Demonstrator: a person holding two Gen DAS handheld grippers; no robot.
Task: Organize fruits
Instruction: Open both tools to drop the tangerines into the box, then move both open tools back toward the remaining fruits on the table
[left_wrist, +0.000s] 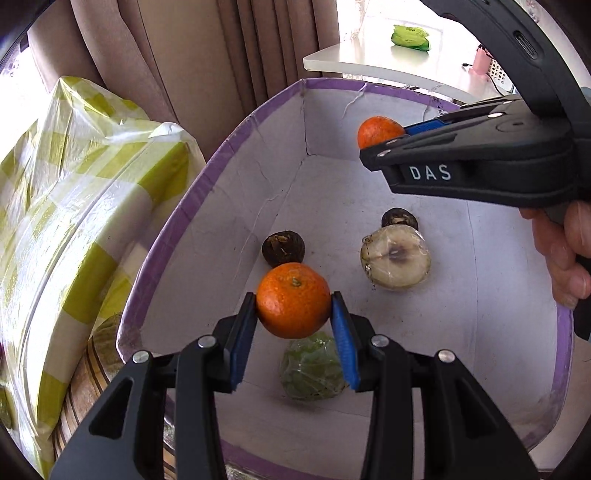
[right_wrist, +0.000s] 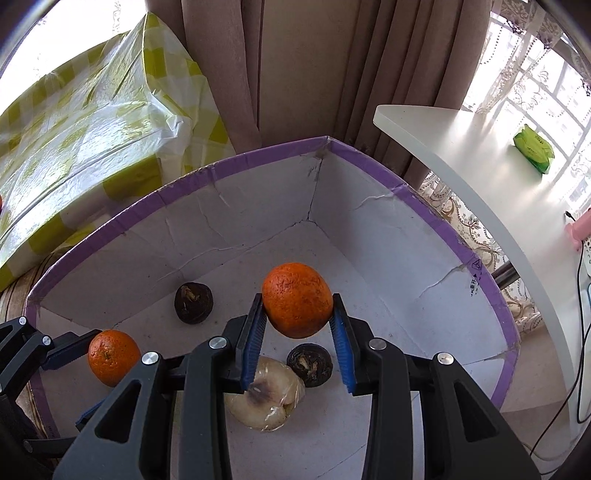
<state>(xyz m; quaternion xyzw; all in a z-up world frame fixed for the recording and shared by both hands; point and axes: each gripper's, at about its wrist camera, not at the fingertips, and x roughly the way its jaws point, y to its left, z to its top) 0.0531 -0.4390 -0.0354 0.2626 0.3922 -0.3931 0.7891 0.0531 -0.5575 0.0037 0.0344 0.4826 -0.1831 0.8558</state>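
Both claws hang over the open box (right_wrist: 369, 158), the left claw (left_wrist: 293, 317) and the right claw (right_wrist: 297, 314) each clenched on an orange, its floor directly beneath.

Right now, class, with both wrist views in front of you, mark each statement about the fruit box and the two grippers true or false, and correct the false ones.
1. Each gripper holds an orange. True: the left gripper is shut on the left orange, the right gripper on the right orange.
2. The box has a green rim. False: its rim is purple.
3. Two dark round fruits lie on the box floor. True: one sits farther back, the other nearer.
4. The box floor is bare. False: a plastic-wrapped pale cut fruit and a wrapped green item also lie there.
5. A green packet lies inside the box. False: it lies on the white table.
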